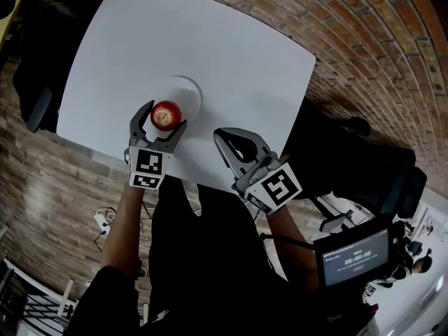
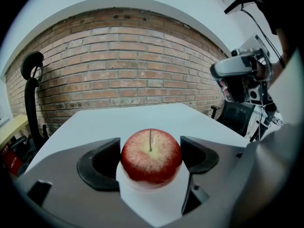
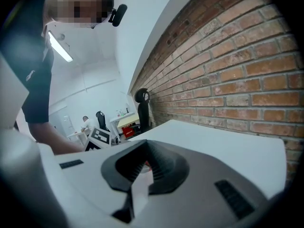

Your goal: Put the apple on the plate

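Note:
A red apple [image 1: 166,115] with a yellow patch at its stem stands upright at the near edge of the white plate [image 1: 186,89], left of the table's middle. My left gripper [image 1: 166,116] is shut on the apple, one jaw on each side. In the left gripper view the apple [image 2: 151,156] fills the gap between both black pads [image 2: 105,164], with white surface under it. My right gripper [image 1: 236,140] hovers over the table's near edge, to the right of the apple. In the right gripper view, its jaws [image 3: 146,163] are shut on nothing.
The white table [image 1: 224,40] stands on a brick-patterned floor. Black office chairs stand to the right [image 1: 364,166] and to the left [image 1: 35,96]. A small screen [image 1: 353,257] is at the lower right. A brick wall [image 2: 123,75] rises behind the table.

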